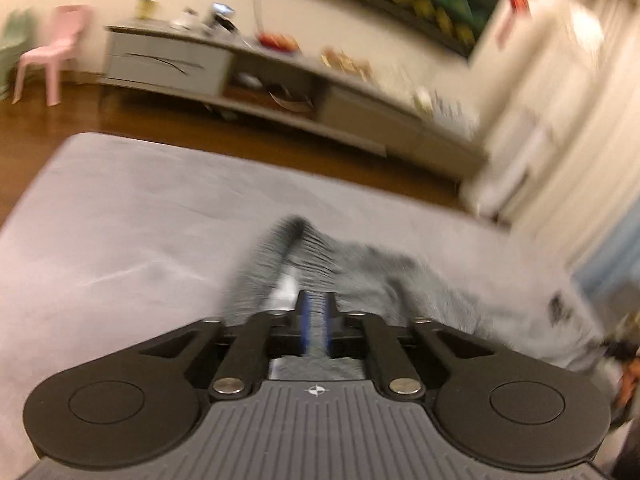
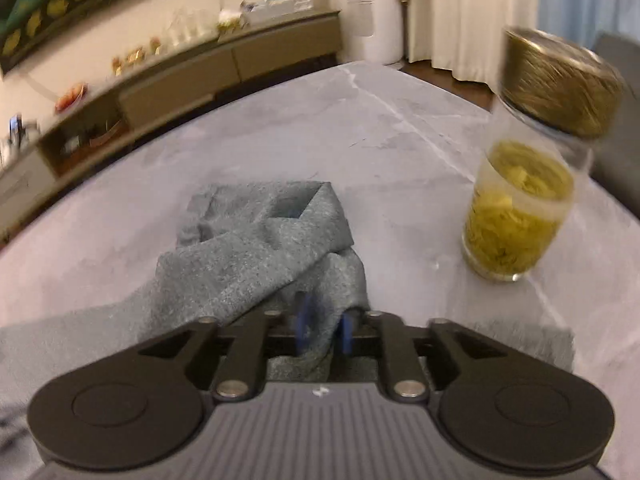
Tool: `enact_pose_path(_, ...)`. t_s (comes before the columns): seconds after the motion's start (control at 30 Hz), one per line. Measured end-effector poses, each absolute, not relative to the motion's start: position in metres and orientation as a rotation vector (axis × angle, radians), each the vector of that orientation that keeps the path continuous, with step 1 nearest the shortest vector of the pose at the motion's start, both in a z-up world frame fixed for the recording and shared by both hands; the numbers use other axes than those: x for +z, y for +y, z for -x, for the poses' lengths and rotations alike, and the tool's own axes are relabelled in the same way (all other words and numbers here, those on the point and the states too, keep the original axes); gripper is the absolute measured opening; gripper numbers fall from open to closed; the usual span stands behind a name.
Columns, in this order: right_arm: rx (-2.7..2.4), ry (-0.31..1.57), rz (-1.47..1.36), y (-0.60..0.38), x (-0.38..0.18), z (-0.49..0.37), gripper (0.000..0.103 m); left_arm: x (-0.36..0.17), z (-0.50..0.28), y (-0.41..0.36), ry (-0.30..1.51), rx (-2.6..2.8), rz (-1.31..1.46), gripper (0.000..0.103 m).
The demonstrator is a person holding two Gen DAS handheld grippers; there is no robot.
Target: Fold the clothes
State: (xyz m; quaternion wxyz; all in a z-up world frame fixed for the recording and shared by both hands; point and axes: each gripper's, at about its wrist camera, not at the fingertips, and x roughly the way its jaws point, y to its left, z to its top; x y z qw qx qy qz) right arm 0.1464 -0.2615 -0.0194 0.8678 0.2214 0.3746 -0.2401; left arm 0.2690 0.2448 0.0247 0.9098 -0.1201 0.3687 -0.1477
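Observation:
A grey knit garment lies crumpled on the grey table, a ribbed dark-edged band rising just ahead of my left gripper. Its blue pads stand a little apart, with a strip of the fabric loose in the gap. In the right wrist view the same garment lies in loose folds on the table. My right gripper is over its near edge, with the jaws apart and cloth between them, not pinched. Both views are blurred.
A glass jar of yellow-green contents with a gold lid stands on the table to the right of the garment. Beyond the table's far edge are a wood floor, a long low cabinet, a pink chair and pale curtains.

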Motion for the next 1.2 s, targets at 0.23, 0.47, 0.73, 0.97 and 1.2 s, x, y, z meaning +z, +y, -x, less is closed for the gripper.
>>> enact_pose_path(0.23, -0.434, 0.754, -0.428, -0.260, -0.024, -0.153, 0.057, -0.013, -0.358, 0.192, 0.909, -0.170, 0.180, 0.056)
enact_pose_path(0.47, -0.333, 0.746, -0.393, -0.245, -0.011, -0.168, 0.060, -0.027, -0.402, 0.162, 0.954, -0.179, 0.245, 0.048)
enact_pose_path(0.73, -0.343, 0.702, -0.462, -0.262, 0.005, -0.154, 0.058, 0.065, -0.285, 0.207, 0.535, -0.359, 0.372, 0.006)
enact_pose_path(0.97, -0.410, 0.755, -0.477, -0.270, -0.009, -0.155, 0.058, 0.057, -0.164, 0.297, 0.540, -0.288, 0.468, 0.005)
enact_pose_path(1.2, -0.381, 0.757, -0.371, -0.244, -0.006, -0.163, 0.079, 0.046, -0.153, 0.276, 0.586, -0.351, 0.435, 0.005)
